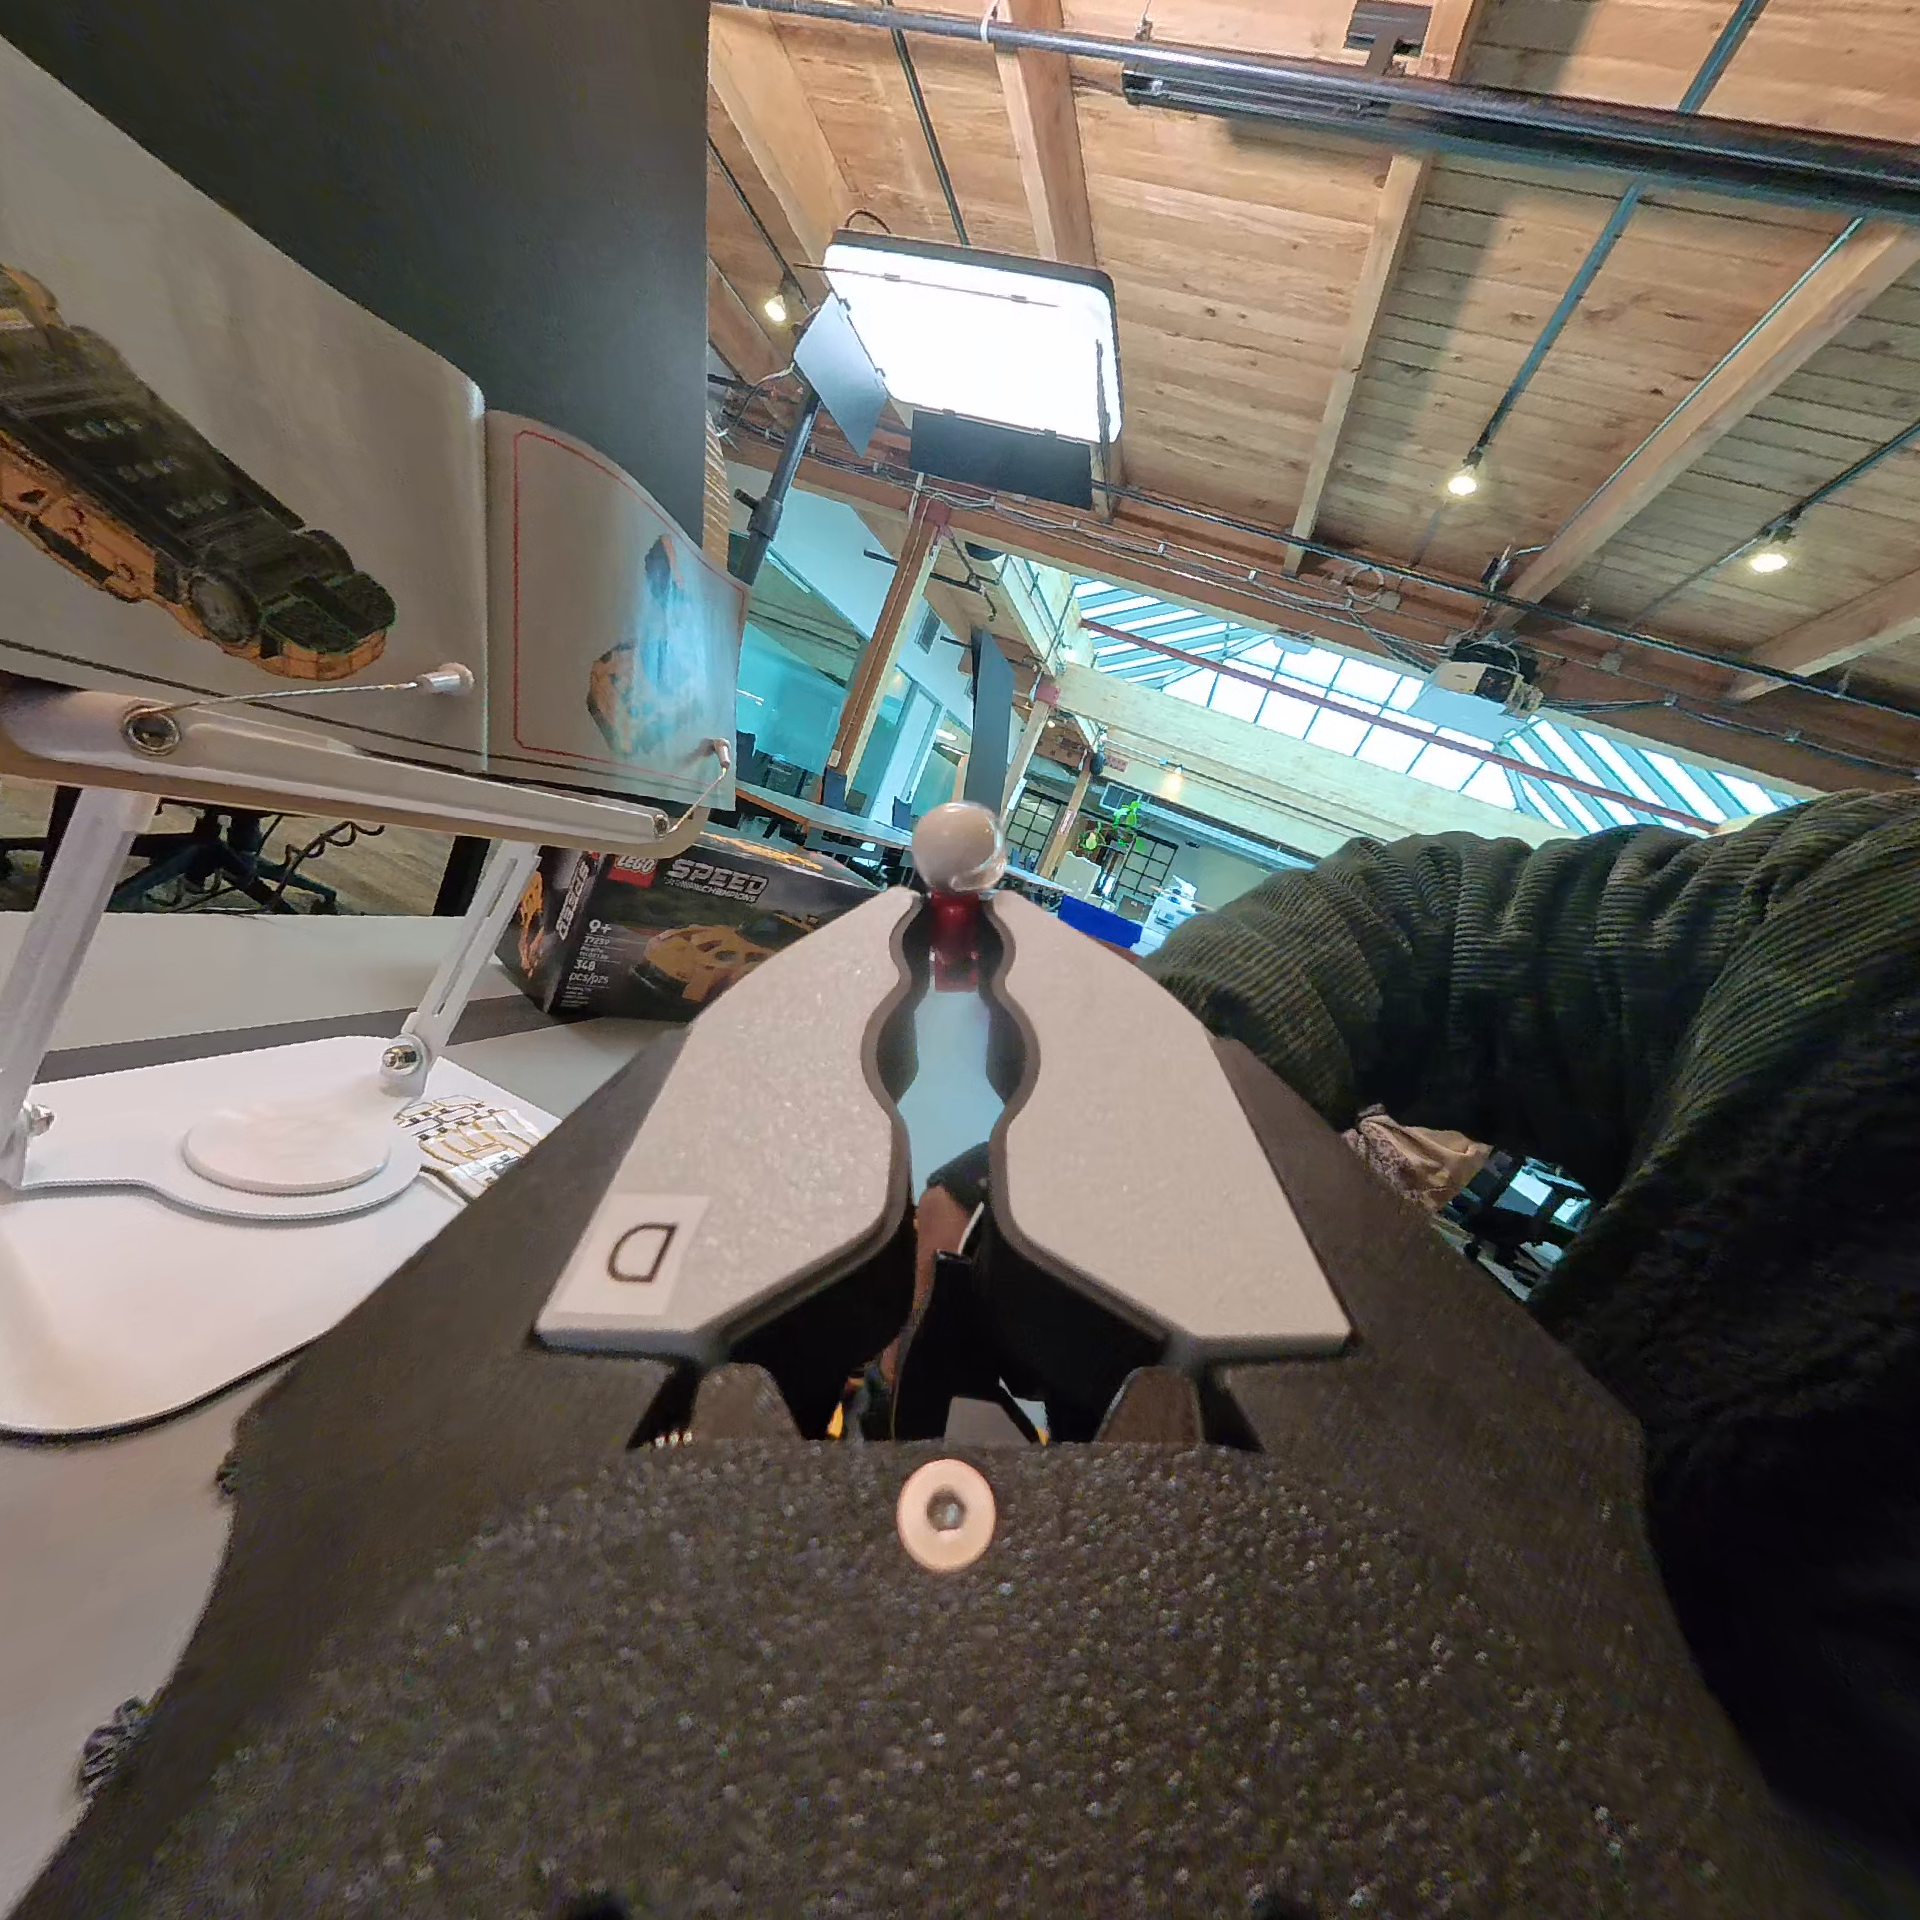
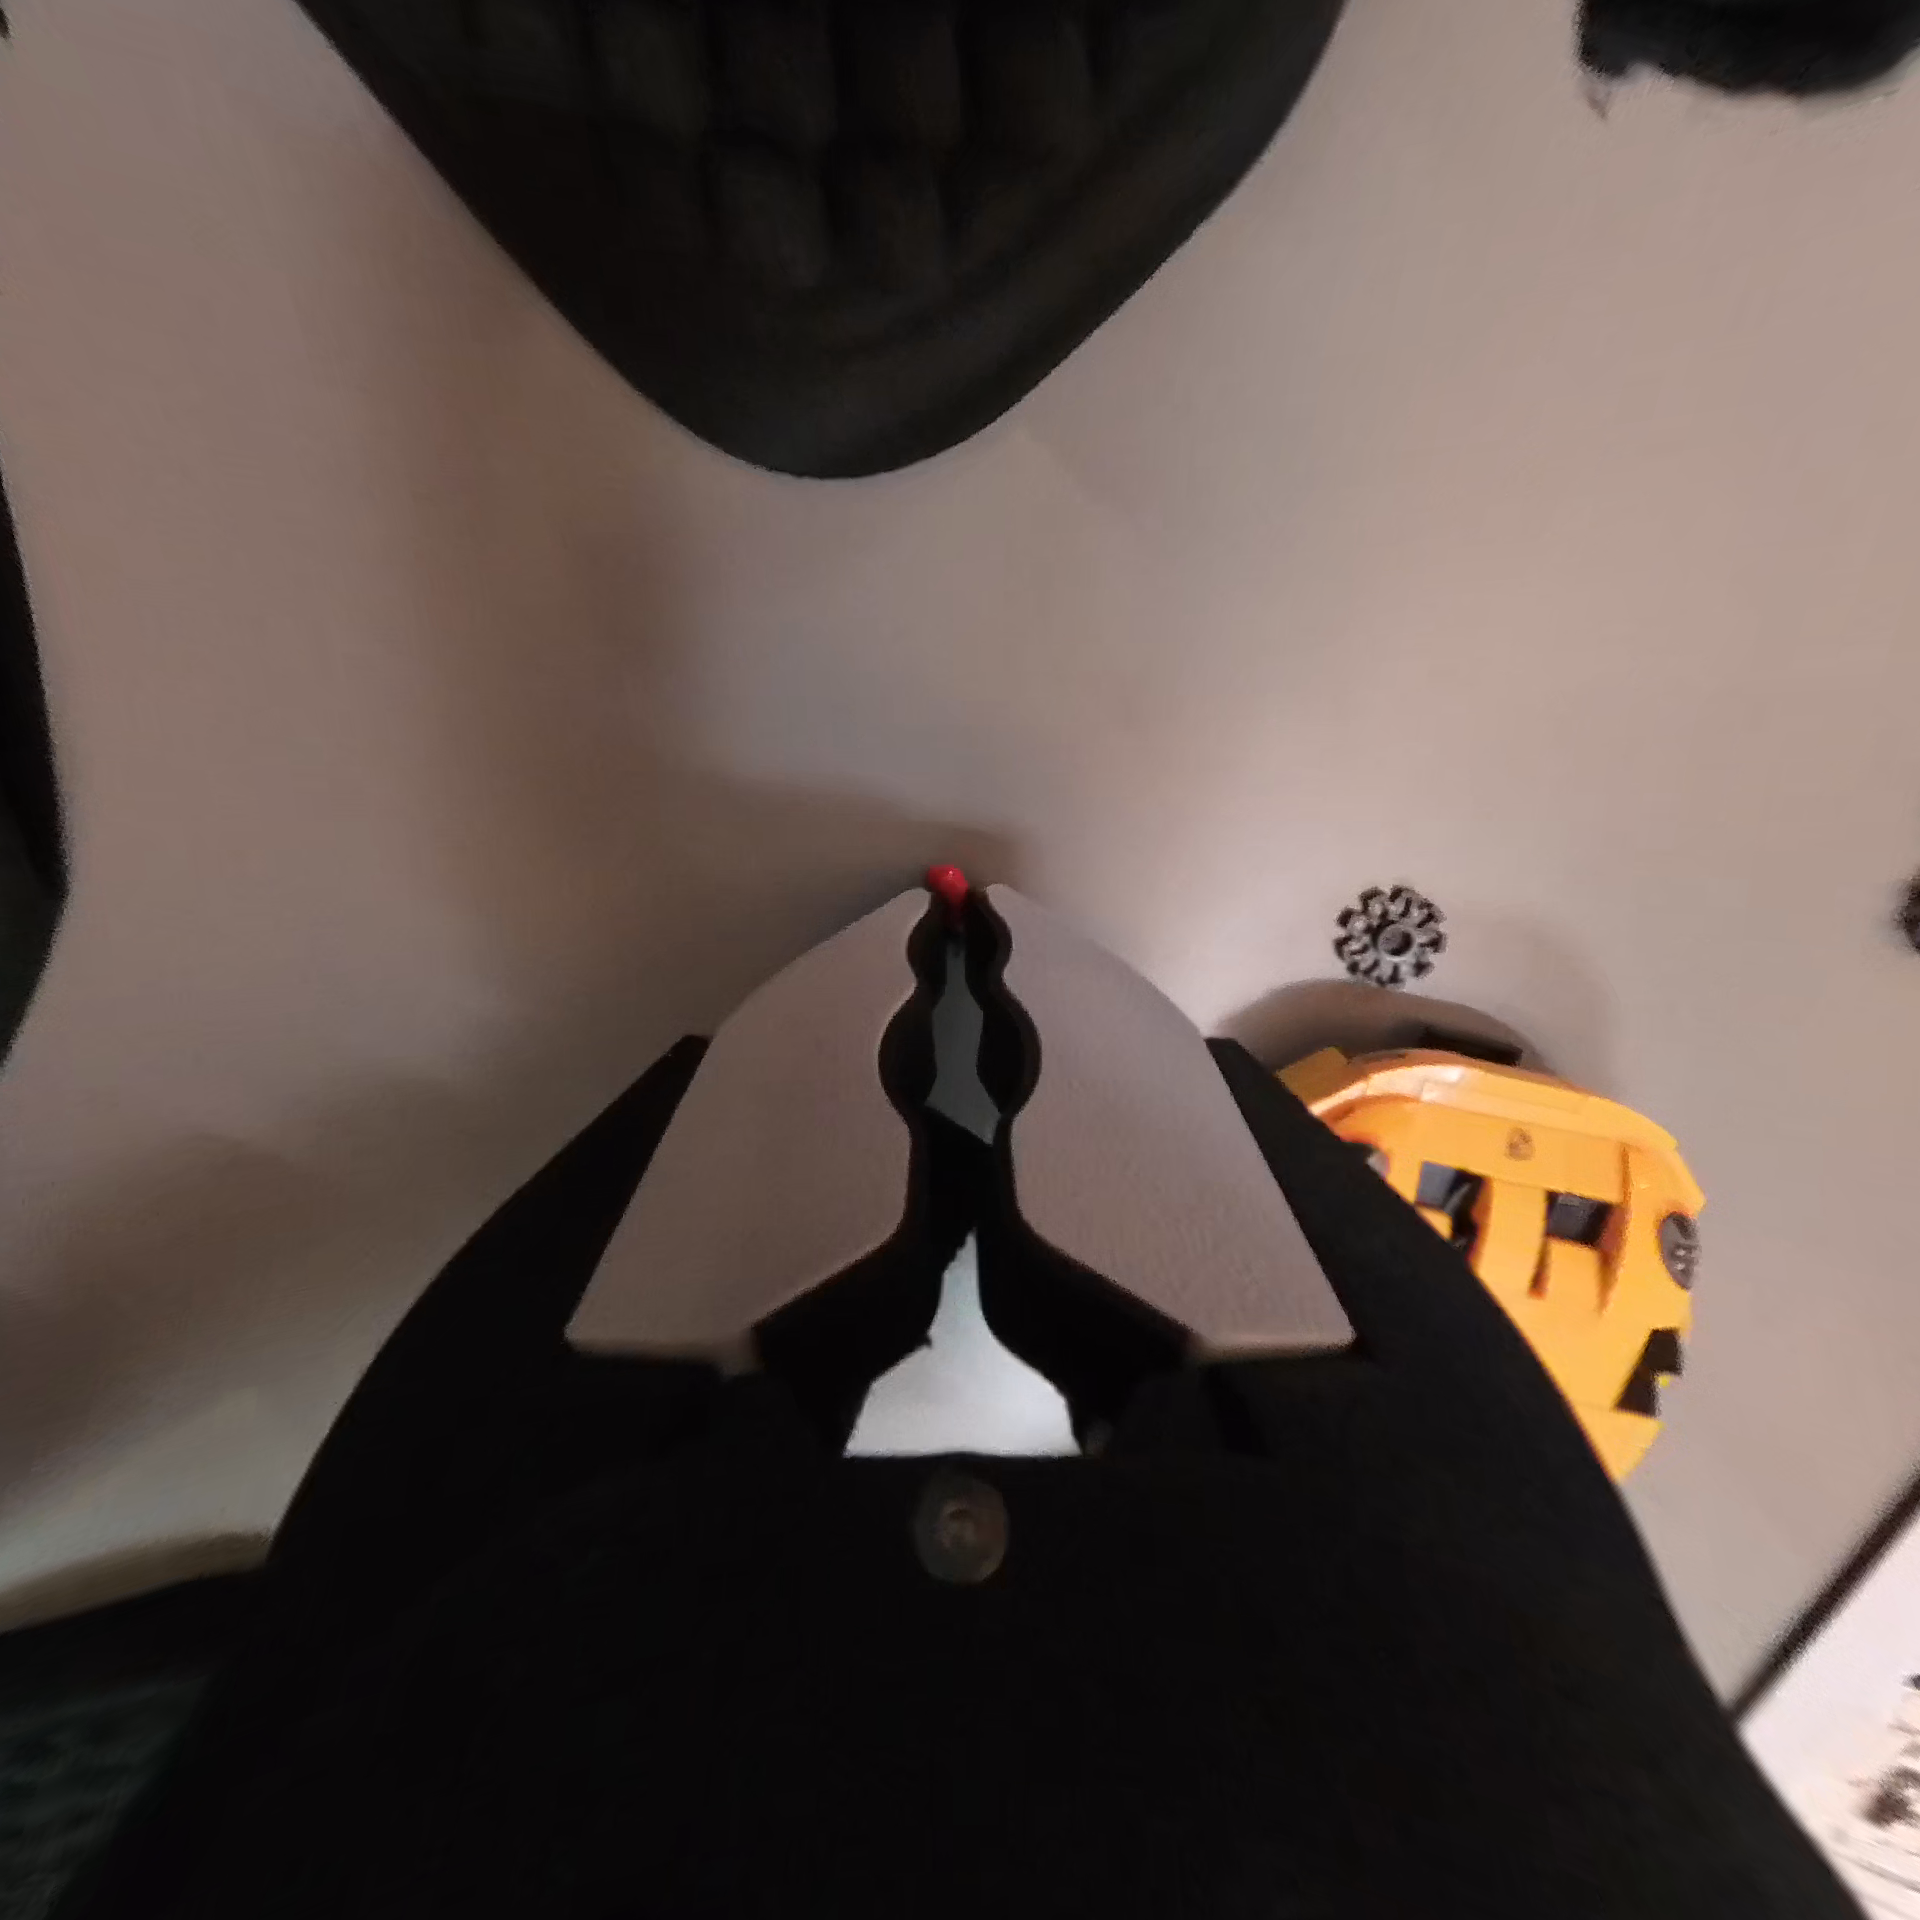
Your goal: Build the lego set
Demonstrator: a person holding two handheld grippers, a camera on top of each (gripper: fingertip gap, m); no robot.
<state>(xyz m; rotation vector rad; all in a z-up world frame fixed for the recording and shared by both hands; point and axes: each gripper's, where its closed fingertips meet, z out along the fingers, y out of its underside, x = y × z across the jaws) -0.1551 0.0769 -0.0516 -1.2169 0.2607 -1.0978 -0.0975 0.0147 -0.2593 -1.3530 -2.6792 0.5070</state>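
Wooden ceiling behind upright figure in left gripper.

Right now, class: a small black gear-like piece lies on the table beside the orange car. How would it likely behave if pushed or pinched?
The black gear-like piece lies flat on the smooth table, so a push would probably slide it, not roll it. It looks thin, so gripper tips may struggle to get under it. It looks tiny beside the orange car, so probably very light and easily flicked away.
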